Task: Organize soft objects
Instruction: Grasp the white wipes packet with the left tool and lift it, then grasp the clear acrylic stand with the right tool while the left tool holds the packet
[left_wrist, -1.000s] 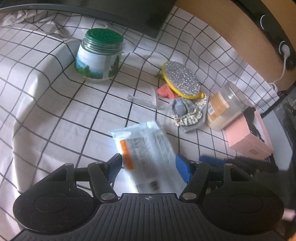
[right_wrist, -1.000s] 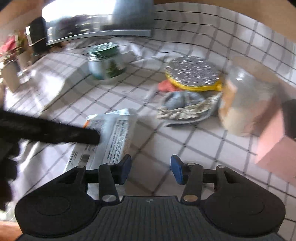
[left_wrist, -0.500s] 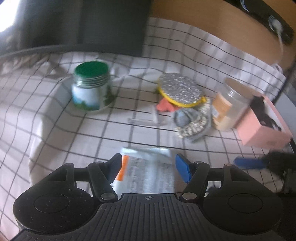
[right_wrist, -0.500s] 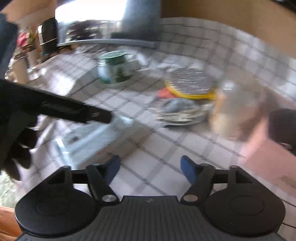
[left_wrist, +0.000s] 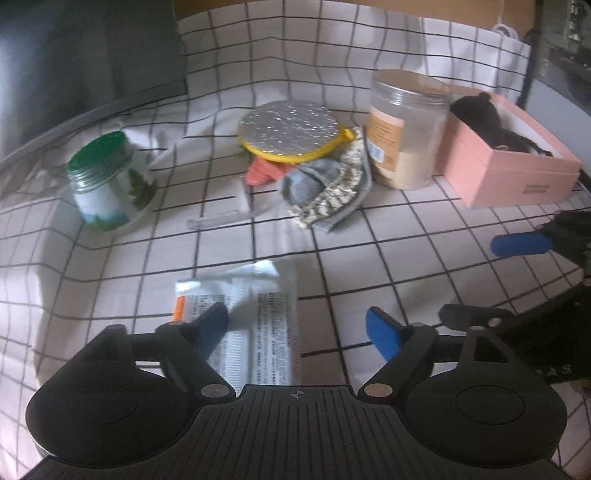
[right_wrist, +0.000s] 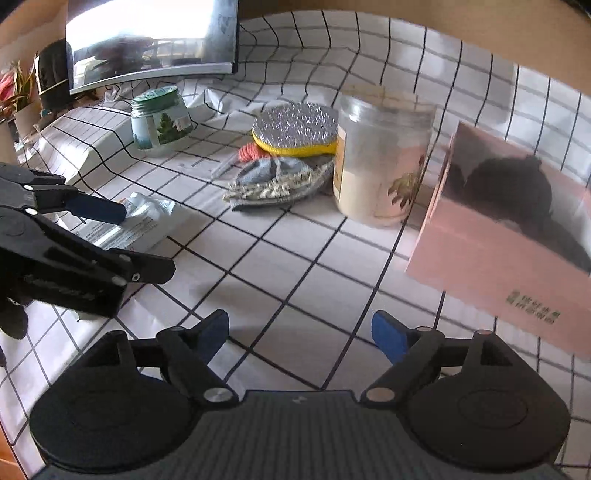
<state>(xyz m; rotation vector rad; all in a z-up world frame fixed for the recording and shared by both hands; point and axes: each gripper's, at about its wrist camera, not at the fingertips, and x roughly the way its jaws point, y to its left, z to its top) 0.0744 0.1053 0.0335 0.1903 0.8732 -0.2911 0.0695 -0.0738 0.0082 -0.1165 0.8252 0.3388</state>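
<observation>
A pile of soft things lies mid-table: a grey and patterned cloth (left_wrist: 325, 192) (right_wrist: 277, 181), a pink-red cloth (left_wrist: 264, 171) and a glittery round pad with a yellow rim (left_wrist: 288, 129) (right_wrist: 295, 129) on top. A silver printed pouch (left_wrist: 251, 325) (right_wrist: 129, 225) lies flat just in front of my left gripper (left_wrist: 297, 328), which is open and empty above it. My right gripper (right_wrist: 299, 332) is open and empty over bare checked cloth. A pink box (left_wrist: 513, 166) (right_wrist: 509, 251) holds something dark and soft (right_wrist: 517, 188).
A green-lidded jar (left_wrist: 107, 181) (right_wrist: 160, 114) stands at the left. A clear jar of pale powder (left_wrist: 404, 129) (right_wrist: 380, 158) stands between the pile and the box. A clear thin tube (left_wrist: 218, 221) lies by the pile. A monitor (right_wrist: 147, 40) stands at the back.
Both grippers have pulled back and swung their views. The right gripper's jaws have opened wider. The pouch still lies on the cloth, now lower in the left view.
</observation>
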